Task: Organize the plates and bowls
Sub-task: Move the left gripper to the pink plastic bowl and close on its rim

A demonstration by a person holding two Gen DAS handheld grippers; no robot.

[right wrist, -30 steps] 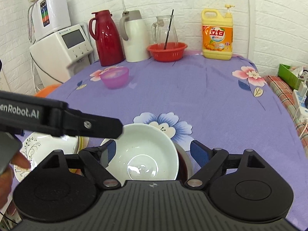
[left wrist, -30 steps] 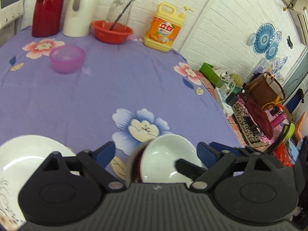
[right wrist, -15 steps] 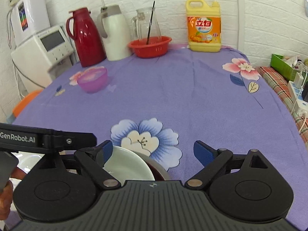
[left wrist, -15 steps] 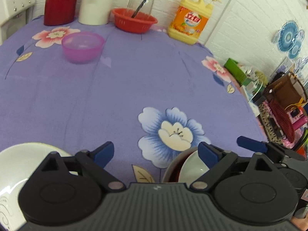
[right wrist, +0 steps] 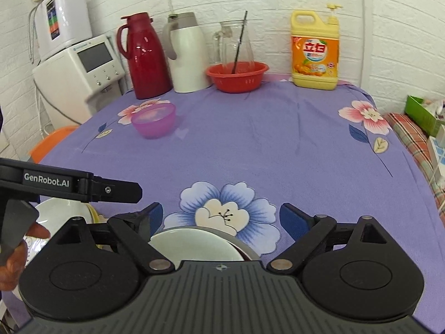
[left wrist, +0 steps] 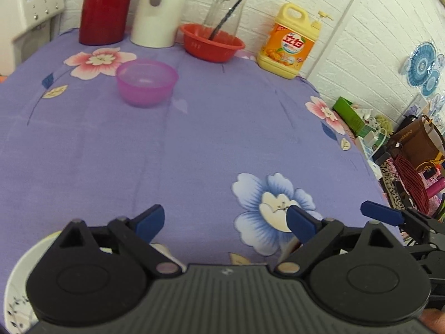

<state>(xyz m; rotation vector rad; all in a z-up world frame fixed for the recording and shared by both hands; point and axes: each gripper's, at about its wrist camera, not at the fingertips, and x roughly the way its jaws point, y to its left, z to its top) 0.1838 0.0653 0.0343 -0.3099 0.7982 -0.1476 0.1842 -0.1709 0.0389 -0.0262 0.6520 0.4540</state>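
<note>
Both grippers were released, jaws wide, nothing between them. Left gripper (left wrist: 225, 221) hovered over the purple floral cloth on the counter (left wrist: 194, 144); right gripper (right wrist: 221, 218) hung over the near edge.

Right wrist view: glossy white ceramic bowl (right wrist: 194, 246), round, smooth, sat nested in a darker bowl with a reddish inside (right wrist: 249, 252), at the near edge just behind the gripper body. Left of it, a white plate (right wrist: 61, 213) with fine dark line decoration, partly hidden by the left gripper's black arm. Yellowish rim beside the plate, unclear what.

Left wrist view showed only the plate's edge (left wrist: 16, 278) at near left and barely a sliver of the bowls; it did show the right gripper's blue pad (left wrist: 382, 214) at the right.

Far left on the counter: translucent pink plastic bowl (right wrist: 154, 121), round, empty. Far back row: red thermos (right wrist: 144, 55), white thermos (right wrist: 186, 53), red plastic basin (right wrist: 237, 76) with a glass jug, yellow detergent bottle (right wrist: 315, 50).
</note>
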